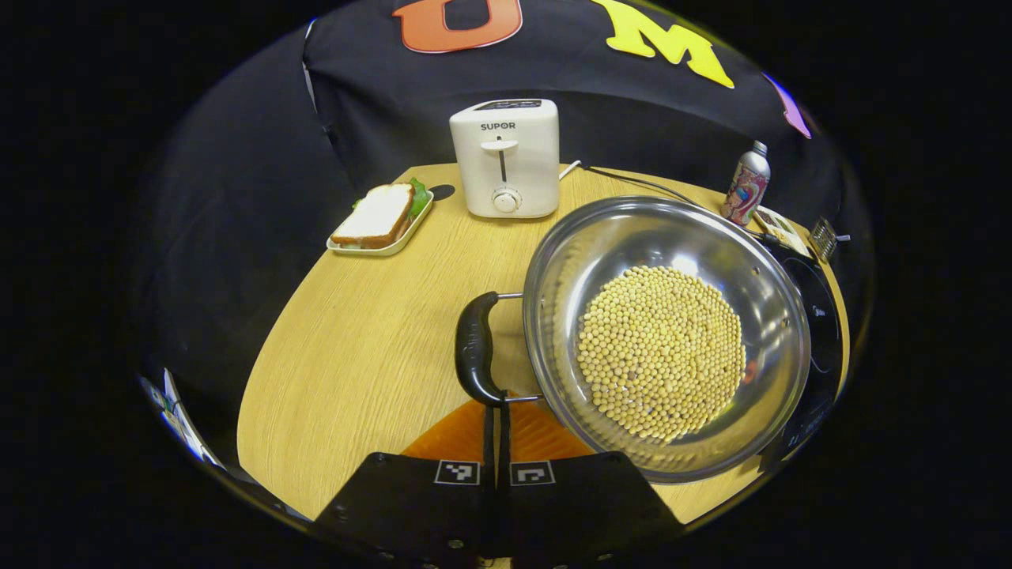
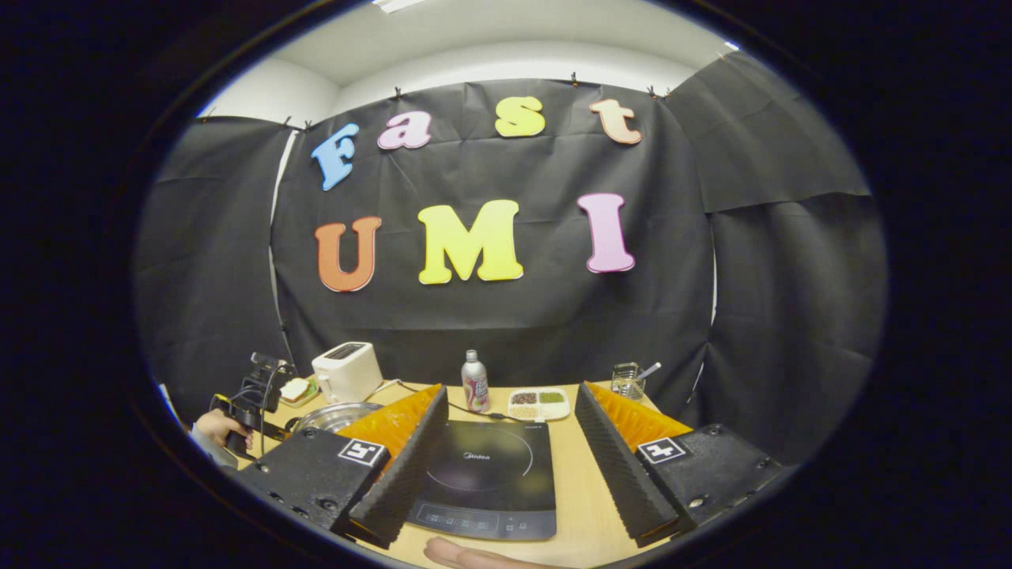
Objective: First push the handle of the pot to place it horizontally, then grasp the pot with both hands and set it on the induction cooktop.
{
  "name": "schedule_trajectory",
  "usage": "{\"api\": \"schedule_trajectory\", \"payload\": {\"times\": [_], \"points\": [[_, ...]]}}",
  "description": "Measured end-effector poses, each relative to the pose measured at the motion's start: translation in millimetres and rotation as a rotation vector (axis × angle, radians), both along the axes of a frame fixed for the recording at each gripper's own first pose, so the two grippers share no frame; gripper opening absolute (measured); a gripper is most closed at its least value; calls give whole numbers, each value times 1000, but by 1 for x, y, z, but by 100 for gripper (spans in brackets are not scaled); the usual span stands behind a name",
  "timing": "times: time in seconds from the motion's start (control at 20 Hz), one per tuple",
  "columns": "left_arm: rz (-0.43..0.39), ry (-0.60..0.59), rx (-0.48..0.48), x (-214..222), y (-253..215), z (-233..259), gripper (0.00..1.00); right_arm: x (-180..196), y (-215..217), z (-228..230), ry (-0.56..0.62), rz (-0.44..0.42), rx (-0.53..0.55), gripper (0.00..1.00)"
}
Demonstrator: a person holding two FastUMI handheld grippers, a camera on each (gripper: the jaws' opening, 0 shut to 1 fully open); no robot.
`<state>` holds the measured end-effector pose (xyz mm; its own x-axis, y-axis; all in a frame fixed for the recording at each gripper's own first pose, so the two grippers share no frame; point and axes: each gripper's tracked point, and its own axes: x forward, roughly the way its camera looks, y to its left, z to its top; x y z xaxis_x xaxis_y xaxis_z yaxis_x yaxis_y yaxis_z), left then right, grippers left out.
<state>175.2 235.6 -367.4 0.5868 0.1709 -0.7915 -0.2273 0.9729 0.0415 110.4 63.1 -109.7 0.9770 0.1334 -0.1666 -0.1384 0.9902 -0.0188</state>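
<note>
The steel pot (image 1: 672, 237) holds a heap of soybeans (image 1: 660, 352) and stands on the wooden table (image 1: 356, 356), its right side overlapping the black induction cooktop (image 1: 818, 324). Its black handle (image 1: 474, 348) sticks out on the pot's left side. My left gripper (image 1: 498, 407) is shut, its joined tips touching the near end of the handle. In the right gripper view, my right gripper (image 2: 511, 390) stands wide open above the induction cooktop (image 2: 486, 462), nothing between its fingers. The pot (image 2: 336, 414) lies to its left, with the left gripper and a hand (image 2: 225, 427) beside it.
A white toaster (image 1: 506, 158) and a sandwich on a tray (image 1: 381, 217) stand at the back left. A bottle (image 1: 745, 188) is behind the cooktop, with a divided dish of beans (image 2: 539, 403) and a glass holder (image 2: 628, 381) beside it. A hand's edge (image 2: 474, 556) shows near the front.
</note>
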Motion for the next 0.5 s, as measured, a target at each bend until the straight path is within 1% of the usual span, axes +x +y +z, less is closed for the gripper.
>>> {"api": "schedule_trajectory", "payload": {"times": [0.05, 0.1, 0.15, 0.2, 0.25, 0.3, 0.35, 0.4, 0.45, 0.5], "points": [[7, -4, -2, 5, 4, 1, 0, 1, -1, -2, 3, -8, 11, 100], [13, -3, -1, 11, 6, 1, 0, 4, -2, -1, 2, -17, 25, 97], [18, -1, 3, 14, 7, 0, 0, 4, -4, -3, 2, -20, 31, 97], [16, -4, 10, 18, 8, 1, 11, 7, -5, -5, 6, -25, 31, 96], [16, -4, 19, 22, 9, 1, 0, 8, -6, -8, 9, -31, 30, 100], [14, -4, 31, 25, 10, 2, 0, 10, -8, -8, 9, -40, 30, 96], [13, -6, 39, 28, 11, 2, 0, 11, -10, -9, 9, -49, 28, 96], [14, -8, 46, 30, 12, 3, 0, 13, -13, -10, 11, -60, 25, 100], [19, -10, 45, 32, 13, 2, 0, 12, -15, -11, 13, -67, 24, 100], [19, -14, 41, 33, 12, 3, 0, 11, -14, -12, 16, -69, 25, 96]]}}
